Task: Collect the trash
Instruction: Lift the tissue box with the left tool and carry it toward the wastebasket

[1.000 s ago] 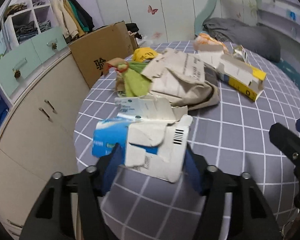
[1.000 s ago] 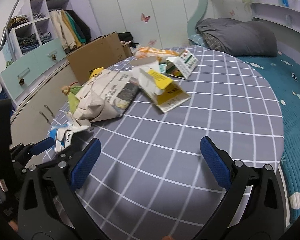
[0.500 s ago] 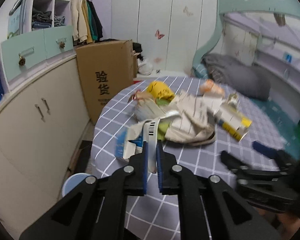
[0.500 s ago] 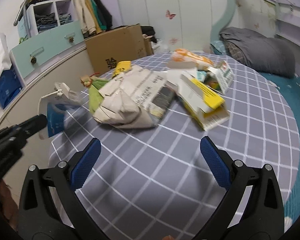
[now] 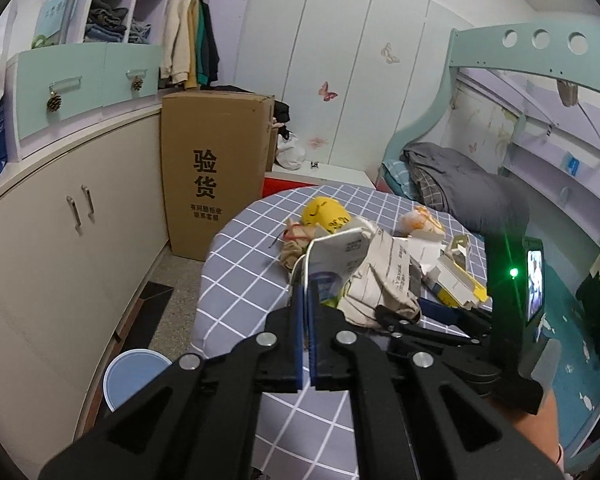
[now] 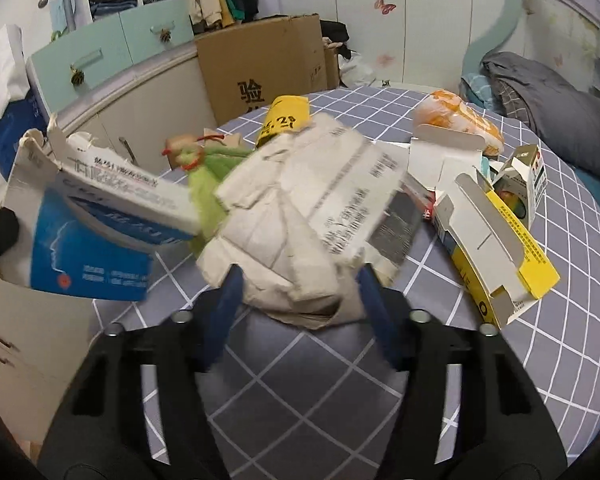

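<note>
My left gripper (image 5: 306, 300) is shut on a torn blue-and-white carton (image 5: 334, 262) and holds it up off the table; it also shows at the left of the right wrist view (image 6: 88, 232). My right gripper (image 6: 298, 280) is open, its jaws on either side of a crumpled beige paper bag (image 6: 308, 216) that lies on the grey checked table (image 6: 560, 320). Around it lie a yellow-and-white box (image 6: 496, 252), a yellow packet (image 6: 284, 120), an orange bag (image 6: 456, 116) and a green wrapper (image 6: 204, 180).
A blue-rimmed bin (image 5: 134, 376) stands on the floor left of the table. A tall cardboard box (image 5: 214, 168) stands against the cream cabinets (image 5: 60, 248). A bed with a grey pillow (image 5: 468, 188) is at the back right.
My left gripper shut on the carton and lifted it up and back from the table. My right gripper moved forward to the paper bag and narrowed around it.
</note>
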`<action>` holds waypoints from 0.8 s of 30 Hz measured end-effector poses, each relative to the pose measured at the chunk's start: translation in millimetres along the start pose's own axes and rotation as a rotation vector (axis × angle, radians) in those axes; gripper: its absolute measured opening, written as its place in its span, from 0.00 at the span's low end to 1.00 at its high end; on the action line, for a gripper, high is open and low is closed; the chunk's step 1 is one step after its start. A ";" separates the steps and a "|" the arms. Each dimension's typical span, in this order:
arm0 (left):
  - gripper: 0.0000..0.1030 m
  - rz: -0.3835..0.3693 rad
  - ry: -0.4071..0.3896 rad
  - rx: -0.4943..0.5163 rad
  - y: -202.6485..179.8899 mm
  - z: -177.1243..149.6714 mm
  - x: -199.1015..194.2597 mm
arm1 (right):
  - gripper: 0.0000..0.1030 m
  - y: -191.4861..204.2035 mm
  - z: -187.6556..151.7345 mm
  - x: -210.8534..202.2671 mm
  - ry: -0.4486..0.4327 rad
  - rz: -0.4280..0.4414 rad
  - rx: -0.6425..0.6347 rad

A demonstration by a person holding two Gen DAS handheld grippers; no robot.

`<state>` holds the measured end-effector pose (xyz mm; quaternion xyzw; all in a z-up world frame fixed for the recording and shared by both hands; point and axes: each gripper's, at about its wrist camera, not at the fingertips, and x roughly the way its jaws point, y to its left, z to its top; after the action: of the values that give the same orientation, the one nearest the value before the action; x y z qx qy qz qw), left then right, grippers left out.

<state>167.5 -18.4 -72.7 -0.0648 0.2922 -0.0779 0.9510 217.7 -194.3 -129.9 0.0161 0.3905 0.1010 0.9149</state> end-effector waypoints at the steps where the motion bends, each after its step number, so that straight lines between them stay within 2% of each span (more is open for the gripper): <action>1: 0.02 0.002 -0.003 -0.006 2.4 0.8 0.1 | 0.34 0.9 0.0 -0.9 -0.005 -0.013 -0.008; 7: 0.02 0.004 -0.020 -0.047 19.1 6.5 -1.1 | 0.26 9.6 -1.2 -14.3 -0.043 -0.018 -0.045; 12: 0.02 -0.016 -0.048 -0.087 34.8 9.8 -12.7 | 0.23 15.0 6.3 -45.5 -0.138 -0.064 -0.045; 15: 0.02 -0.033 -0.073 -0.119 48.8 13.4 -25.3 | 0.14 19.1 13.1 -67.7 -0.211 -0.081 -0.037; 16: 0.02 -0.034 -0.081 -0.128 52.2 13.5 -28.9 | 0.08 21.2 17.0 -71.7 -0.229 -0.081 -0.037; 20: 0.02 -0.048 -0.092 -0.173 71.1 16.5 -37.4 | 0.06 36.6 26.5 -87.9 -0.285 -0.085 -0.065; 24: 0.02 -0.053 -0.095 -0.206 87.0 16.5 -42.6 | 0.05 45.5 33.9 -85.7 -0.285 -0.079 -0.074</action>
<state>151.6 76.0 -50.6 -0.1734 0.2512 -0.0694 0.9497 176.4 -165.0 -40.5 -0.0187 0.2530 0.0761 0.9643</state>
